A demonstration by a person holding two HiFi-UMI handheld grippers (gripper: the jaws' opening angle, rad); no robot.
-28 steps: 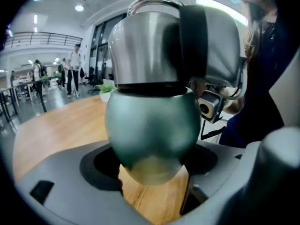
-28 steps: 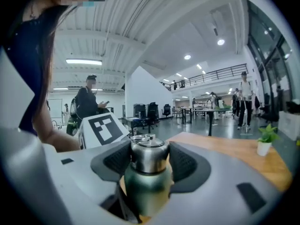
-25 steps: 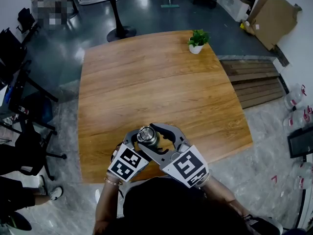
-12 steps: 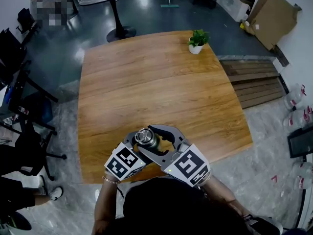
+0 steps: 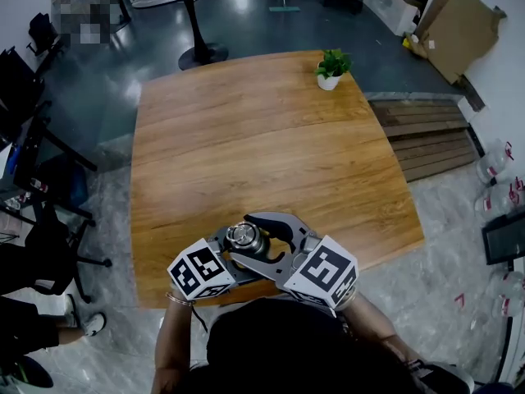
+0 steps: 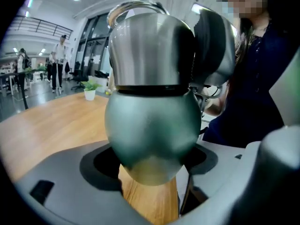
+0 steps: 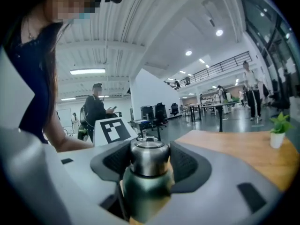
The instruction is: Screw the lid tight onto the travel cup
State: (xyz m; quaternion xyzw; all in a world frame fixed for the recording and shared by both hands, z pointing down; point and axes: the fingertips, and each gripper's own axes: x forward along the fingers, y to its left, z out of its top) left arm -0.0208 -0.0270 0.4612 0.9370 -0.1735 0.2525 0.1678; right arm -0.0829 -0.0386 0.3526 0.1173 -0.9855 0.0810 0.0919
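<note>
Green cup point(image 6: 152, 135), steel lid point(image 7: 149, 159) — one each.

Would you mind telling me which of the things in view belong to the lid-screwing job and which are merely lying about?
In the job: travel cup, clamped in the left gripper; lid, clamped in the right gripper.

Just lying about: potted plant on the wooden table, at its far corner; cardboard by the wall.
</note>
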